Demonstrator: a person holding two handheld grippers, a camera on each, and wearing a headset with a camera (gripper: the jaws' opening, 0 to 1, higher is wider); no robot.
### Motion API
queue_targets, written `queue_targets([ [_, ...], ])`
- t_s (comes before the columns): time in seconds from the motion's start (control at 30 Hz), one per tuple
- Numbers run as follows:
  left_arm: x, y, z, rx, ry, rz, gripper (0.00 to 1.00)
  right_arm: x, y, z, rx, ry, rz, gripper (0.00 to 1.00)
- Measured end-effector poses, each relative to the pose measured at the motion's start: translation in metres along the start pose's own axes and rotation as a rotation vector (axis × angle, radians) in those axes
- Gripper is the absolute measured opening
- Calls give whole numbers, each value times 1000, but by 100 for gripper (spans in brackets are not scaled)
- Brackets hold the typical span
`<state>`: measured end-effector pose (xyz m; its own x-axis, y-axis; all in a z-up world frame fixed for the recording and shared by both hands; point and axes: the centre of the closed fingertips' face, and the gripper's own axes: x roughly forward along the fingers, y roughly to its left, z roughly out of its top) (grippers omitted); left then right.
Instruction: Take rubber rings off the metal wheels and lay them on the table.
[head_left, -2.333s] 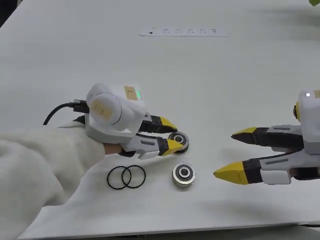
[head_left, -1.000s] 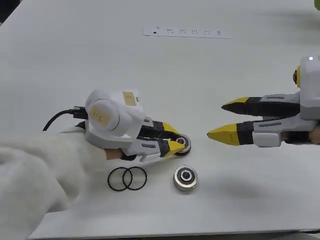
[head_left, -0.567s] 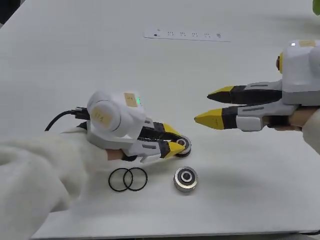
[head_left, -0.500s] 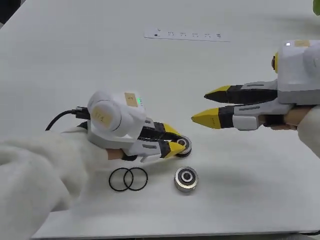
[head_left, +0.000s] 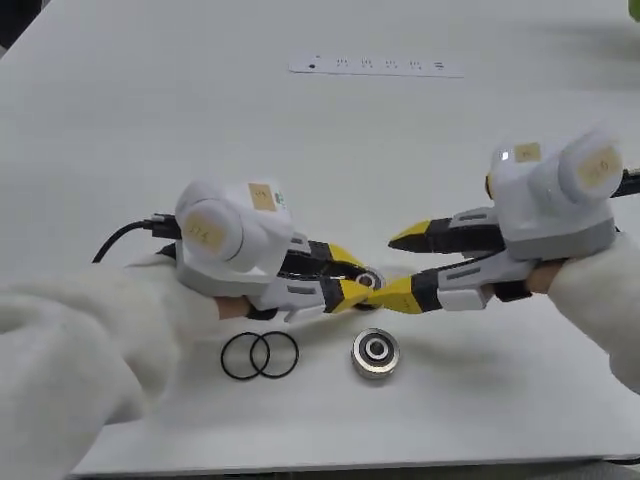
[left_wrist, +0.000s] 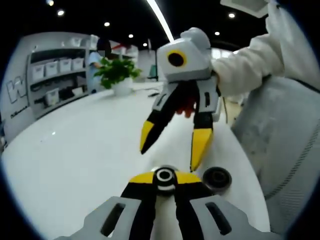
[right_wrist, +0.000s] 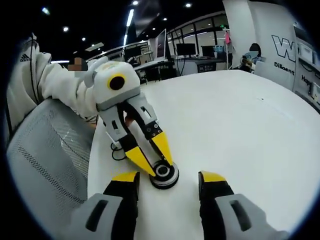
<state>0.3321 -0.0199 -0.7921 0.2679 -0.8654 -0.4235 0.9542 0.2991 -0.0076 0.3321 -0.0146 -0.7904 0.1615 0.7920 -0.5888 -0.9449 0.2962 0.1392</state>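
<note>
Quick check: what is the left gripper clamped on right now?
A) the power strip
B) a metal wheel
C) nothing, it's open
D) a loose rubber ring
B: the left gripper is shut on a metal wheel, pinched between its yellow tips, while the two loose rubber rings lie apart from it on the table.

The head view is bright and evenly lit from above. The white table is almost overexposed and shows little texture. Shadows are soft and pale: one lies on the table under the right gripper, and a smaller one lies around the loose wheel. The left sleeve at the edge looks slightly soft.

In both gripper views the fisheye bends everything strongly near the edges. The ceiling is dark, with small spot lights and one bright strip. The table glares white there. The far shelves are soft, while the held wheel is sharp.
</note>
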Motion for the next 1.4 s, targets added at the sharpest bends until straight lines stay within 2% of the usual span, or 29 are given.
queue_targets([
  [0.4,0,0,0,-1,-11,6,14,8,3,-10,-15,4,8,39],
  [0.77,0,0,0,2,-5,20,14,10,0,-14,-63,5,-2,27],
  [0.9,0,0,0,3,-6,24,14,10,3,-14,-79,9,10,23],
  [1.17,-1,0,0,-10,-39,40,14,9,1,-18,-106,27,2,20],
  [1.4,-1,0,0,-11,-38,42,14,9,1,-18,-121,29,0,19],
])
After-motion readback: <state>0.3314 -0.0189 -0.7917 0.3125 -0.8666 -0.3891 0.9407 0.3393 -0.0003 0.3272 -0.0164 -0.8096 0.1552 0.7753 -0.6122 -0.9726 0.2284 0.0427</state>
